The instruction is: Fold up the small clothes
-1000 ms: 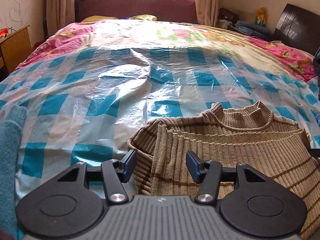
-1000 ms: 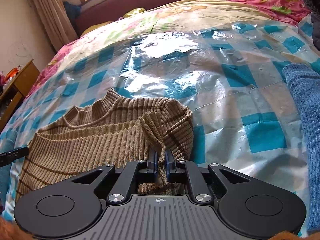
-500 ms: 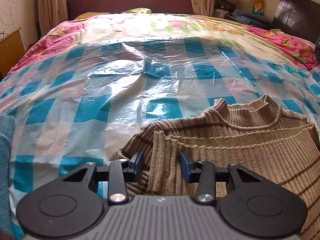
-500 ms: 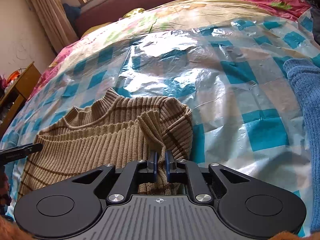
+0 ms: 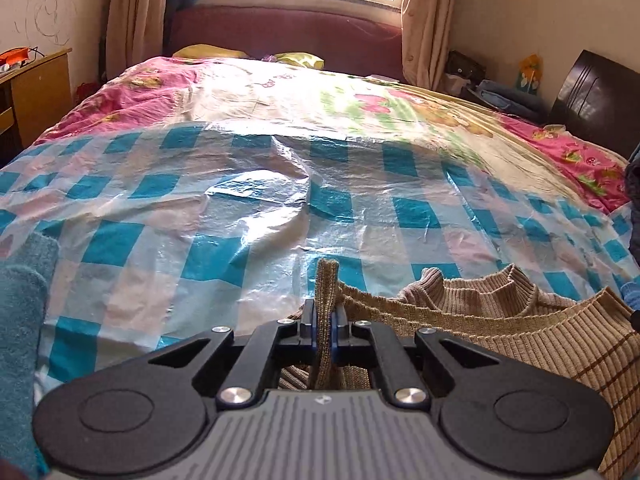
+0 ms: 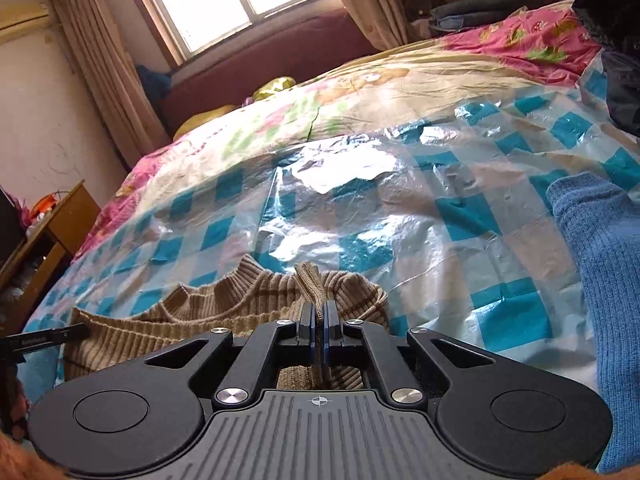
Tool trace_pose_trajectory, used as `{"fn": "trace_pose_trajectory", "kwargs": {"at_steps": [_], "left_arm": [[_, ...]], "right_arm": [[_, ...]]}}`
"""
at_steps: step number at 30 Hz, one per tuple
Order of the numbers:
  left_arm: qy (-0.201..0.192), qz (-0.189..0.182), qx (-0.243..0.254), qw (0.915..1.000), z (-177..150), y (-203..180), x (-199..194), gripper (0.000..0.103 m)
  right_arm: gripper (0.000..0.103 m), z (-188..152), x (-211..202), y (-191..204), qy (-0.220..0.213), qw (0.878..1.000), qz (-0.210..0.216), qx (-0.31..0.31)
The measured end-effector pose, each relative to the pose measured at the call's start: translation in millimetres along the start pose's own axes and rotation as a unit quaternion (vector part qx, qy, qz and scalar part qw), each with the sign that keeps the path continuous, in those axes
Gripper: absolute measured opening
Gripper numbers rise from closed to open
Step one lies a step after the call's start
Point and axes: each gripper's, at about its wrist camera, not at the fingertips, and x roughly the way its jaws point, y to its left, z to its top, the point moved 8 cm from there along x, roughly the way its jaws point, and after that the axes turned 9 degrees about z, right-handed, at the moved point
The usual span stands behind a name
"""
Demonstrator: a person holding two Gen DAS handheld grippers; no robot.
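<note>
left tongs [image 5: 323,326] just clamped sweater [image 5: 520,320] hem | right tongs [image 6: 319,326] clamped likewise | writing unreadable

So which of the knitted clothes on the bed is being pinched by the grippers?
The tan ribbed sweater with brown stripes. The left gripper and right gripper are both clamped on its hem; the blue sweater and the teal knit lie untouched.

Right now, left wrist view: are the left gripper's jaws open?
No. The left gripper is clamped shut on a pinched-up fold of the tan sweater.
</note>
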Motion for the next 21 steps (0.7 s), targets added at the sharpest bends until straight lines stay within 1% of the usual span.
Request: {"fn": "trace_pose_trajectory", "kwargs": {"at_steps": [2,3,4,6,7,8,12,14,17,19,21], "left_arm": [[0.011,0.014,-0.010,0.9998,-7.1,7.7,13.2,0.013],[0.017,0.029,-0.002,0.9994,-13.1,10.4,21.1,0.013],[0.021,0.046,0.007,0.9987,-20.2,12.6,28.1,0.013],[0.031,0.053,0.019,0.9979,-33.4,13.3,37.3,0.013],[0.027,0.058,0.024,0.9977,-36.4,12.8,37.3,0.014],[0.023,0.061,0.029,0.9974,-37.0,11.7,35.9,0.014],[0.017,0.065,0.044,0.9968,-32.6,9.3,29.9,0.016],[0.015,0.064,0.038,0.9971,-30.6,11.5,24.1,0.018],[0.005,0.068,0.022,0.9974,-26.8,17.9,9.1,0.020],[-0.003,0.075,0.016,0.9971,-25.0,21.6,-2.0,0.020],[-0.011,0.069,0.011,0.9975,-25.4,22.5,-17.6,0.020]], "right_arm": [[0.003,4.7,4.9,-8.5,-0.012,1.000,-0.010,0.014],[0.003,3.9,10.1,-13.6,-0.011,1.000,-0.018,0.019],[0.003,-0.3,18.3,-20.1,-0.003,0.999,-0.031,0.021],[0.003,-15.5,37.1,-33.1,0.027,0.998,-0.058,0.019],[0.003,-23.1,43.8,-37.1,0.040,0.997,-0.068,0.013],[0.003,-28.0,46.5,-38.6,0.043,0.996,-0.073,0.007],[0.005,-27.2,46.6,-34.3,0.045,0.996,-0.076,-0.009],[0.011,-23.7,44.5,-32.5,0.046,0.996,-0.074,-0.010],[0.011,-16.7,34.3,-25.5,0.034,0.997,-0.069,-0.020],[0.011,-12.4,25.1,-16.8,0.022,0.997,-0.070,-0.040],[0.011,-11.3,16.8,-7.7,0.016,0.996,-0.067,-0.055]]}}
